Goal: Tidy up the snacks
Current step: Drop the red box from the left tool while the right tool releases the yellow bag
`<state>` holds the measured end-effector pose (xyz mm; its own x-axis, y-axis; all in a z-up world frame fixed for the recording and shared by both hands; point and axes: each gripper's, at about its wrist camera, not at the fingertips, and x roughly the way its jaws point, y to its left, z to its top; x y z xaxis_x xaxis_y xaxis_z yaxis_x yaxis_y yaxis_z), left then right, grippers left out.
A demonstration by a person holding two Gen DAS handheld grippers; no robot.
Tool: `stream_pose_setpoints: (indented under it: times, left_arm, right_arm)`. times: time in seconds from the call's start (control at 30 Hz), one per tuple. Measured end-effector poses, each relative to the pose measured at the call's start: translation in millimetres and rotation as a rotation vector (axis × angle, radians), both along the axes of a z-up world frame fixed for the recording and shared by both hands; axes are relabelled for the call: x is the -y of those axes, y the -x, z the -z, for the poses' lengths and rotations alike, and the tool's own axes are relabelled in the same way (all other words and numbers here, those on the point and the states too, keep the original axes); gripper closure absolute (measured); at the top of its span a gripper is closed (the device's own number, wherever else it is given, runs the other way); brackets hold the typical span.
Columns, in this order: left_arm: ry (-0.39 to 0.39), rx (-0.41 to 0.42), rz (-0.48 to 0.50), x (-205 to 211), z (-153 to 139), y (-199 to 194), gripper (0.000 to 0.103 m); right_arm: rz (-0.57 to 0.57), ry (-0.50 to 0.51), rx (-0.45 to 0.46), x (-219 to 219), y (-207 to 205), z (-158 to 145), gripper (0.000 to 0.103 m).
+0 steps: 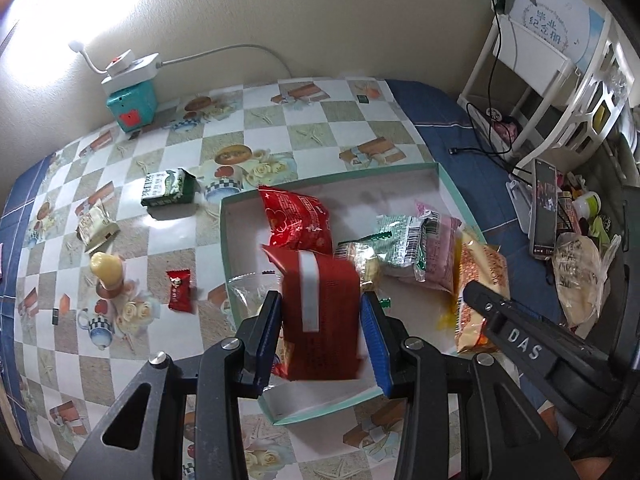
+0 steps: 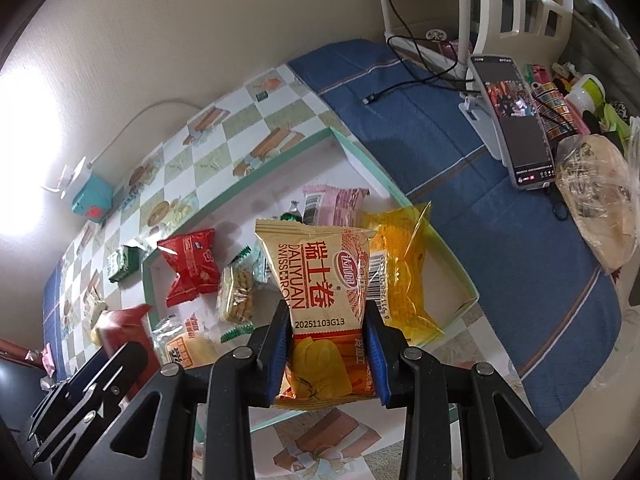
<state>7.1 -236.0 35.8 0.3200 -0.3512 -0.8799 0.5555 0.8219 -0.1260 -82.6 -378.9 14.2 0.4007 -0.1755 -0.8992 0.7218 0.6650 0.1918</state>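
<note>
My left gripper (image 1: pixel 322 312) is shut on a dark red snack pack with a white stripe (image 1: pixel 320 312), held over the near end of the shallow green-rimmed box (image 1: pixel 332 178). My right gripper (image 2: pixel 327 324) is shut on a beige and orange Swiss roll pack (image 2: pixel 320 280), also above the box (image 2: pixel 240 186). Inside the box lie a bright red pack (image 1: pixel 298 220), a green pack (image 1: pixel 400 246), a pink pack (image 1: pixel 438 248) and a yellow pack (image 2: pixel 400 264). The right gripper's body (image 1: pixel 532 344) shows at the right of the left wrist view.
On the checked tablecloth left of the box lie a green milk carton (image 1: pixel 170 188), a beige biscuit pack (image 1: pixel 96 226), a yellow jelly cup (image 1: pixel 106 270) and a small red candy (image 1: pixel 180 292). A phone on a stand (image 1: pixel 544 208) and a bagged bun (image 1: pixel 580 276) sit right.
</note>
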Motion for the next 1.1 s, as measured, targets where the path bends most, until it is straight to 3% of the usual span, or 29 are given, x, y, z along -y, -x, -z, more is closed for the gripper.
stream_pose_setpoints:
  times: [0.33, 0.77, 0.97, 1.07, 1.1]
  left_arm:
    - [-0.014, -0.037, -0.007, 3, 14, -6, 0.061]
    - [-0.045, -0.086, -0.093, -14, 27, -24, 0.061]
    - [-0.063, -0.102, -0.147, -25, 33, -34, 0.052]
    - [-0.062, -0.108, -0.173, -32, 33, -40, 0.049]
    - [-0.063, -0.109, -0.184, -35, 34, -41, 0.048]
  right_arm:
    - [-0.01, -0.025, -0.05, 1, -7, 19, 0.066]
    - [-0.035, -0.045, -0.105, -2, -16, 42, 0.064]
    - [-0.06, -0.033, -0.103, -5, -19, 38, 0.064]
    - [-0.069, -0.024, -0.114, -8, -21, 38, 0.059]
    - [-0.072, -0.025, -0.114, -9, -22, 38, 0.052]
